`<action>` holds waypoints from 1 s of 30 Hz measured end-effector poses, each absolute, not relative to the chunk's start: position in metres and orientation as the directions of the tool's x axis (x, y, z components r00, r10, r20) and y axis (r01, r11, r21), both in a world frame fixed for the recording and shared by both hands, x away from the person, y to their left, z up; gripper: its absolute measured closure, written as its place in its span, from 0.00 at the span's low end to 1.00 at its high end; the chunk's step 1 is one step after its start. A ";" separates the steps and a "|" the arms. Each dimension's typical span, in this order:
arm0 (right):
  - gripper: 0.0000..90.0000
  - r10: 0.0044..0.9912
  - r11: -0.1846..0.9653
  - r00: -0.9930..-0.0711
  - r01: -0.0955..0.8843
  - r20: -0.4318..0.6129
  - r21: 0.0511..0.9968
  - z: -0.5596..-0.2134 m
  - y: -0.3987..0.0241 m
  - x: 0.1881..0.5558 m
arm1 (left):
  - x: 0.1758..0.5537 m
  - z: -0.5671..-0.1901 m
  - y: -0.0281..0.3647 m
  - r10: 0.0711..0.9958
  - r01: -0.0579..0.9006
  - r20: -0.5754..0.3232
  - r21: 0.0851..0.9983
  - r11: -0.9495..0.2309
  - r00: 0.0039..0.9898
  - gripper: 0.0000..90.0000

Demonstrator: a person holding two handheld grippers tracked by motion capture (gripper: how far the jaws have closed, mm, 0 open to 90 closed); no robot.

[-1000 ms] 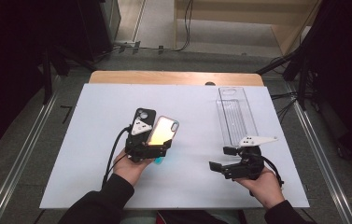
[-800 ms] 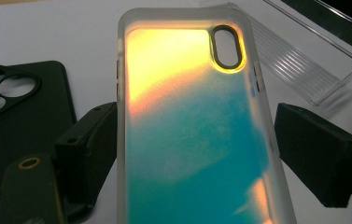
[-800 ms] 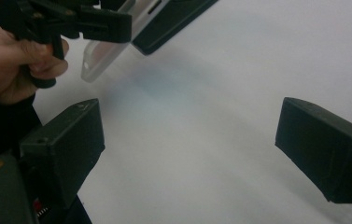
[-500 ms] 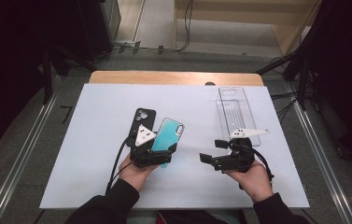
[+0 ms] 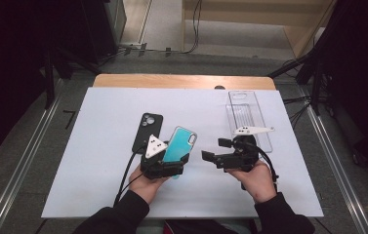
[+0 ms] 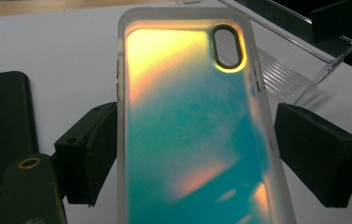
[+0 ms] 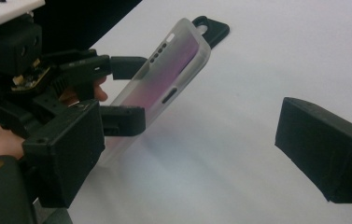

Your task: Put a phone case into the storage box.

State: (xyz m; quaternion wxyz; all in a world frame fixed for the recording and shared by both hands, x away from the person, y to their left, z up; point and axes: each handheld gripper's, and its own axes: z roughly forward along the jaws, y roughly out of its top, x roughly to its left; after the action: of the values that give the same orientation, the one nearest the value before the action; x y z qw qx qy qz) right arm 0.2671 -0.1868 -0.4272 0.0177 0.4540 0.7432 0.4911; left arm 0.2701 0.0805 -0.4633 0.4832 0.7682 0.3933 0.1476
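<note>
The left gripper (image 5: 172,163) had its jaws clamped on the sides of the iridescent teal phone case (image 5: 179,145), lifted at a tilt just left of centre in the high view. The right gripper (image 5: 215,152), jaws wide and empty, faced it from the right. A black phone case (image 5: 148,130) lay on the counter (image 5: 98,161) behind, a clear tray (image 5: 248,114) upper right.

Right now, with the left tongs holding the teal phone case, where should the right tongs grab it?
Probably the free upper end of the phone case, across its two long edges, coming in from its right side. The left tongs clamp the lower end, and the right tongs stand open beside it.
</note>
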 end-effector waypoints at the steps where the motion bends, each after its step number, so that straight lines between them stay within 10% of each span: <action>1: 0.14 0.690 0.099 -0.588 0.655 0.422 0.749 -0.426 -0.185 0.269 | 0.270 -0.464 0.081 0.744 0.459 -0.160 0.862 -0.216 0.649 0.19; 16: 0.15 0.683 0.065 -0.570 0.670 0.457 0.739 -0.426 -0.171 0.285 | 0.262 -0.467 0.075 0.737 0.414 -0.141 0.888 -0.202 0.661 0.19; 30: 0.46 0.650 -0.012 -0.512 0.732 0.562 0.681 -0.435 -0.158 0.300 | 0.251 -0.468 0.068 0.735 0.374 -0.144 0.914 -0.158 0.663 0.19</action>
State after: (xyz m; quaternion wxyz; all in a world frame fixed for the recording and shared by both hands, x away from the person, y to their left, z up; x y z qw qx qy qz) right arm 0.3004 -0.1583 -0.4345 -0.0399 0.4923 0.7017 0.5135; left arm 0.2511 0.0675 -0.4679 0.5303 0.7416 0.3738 0.1703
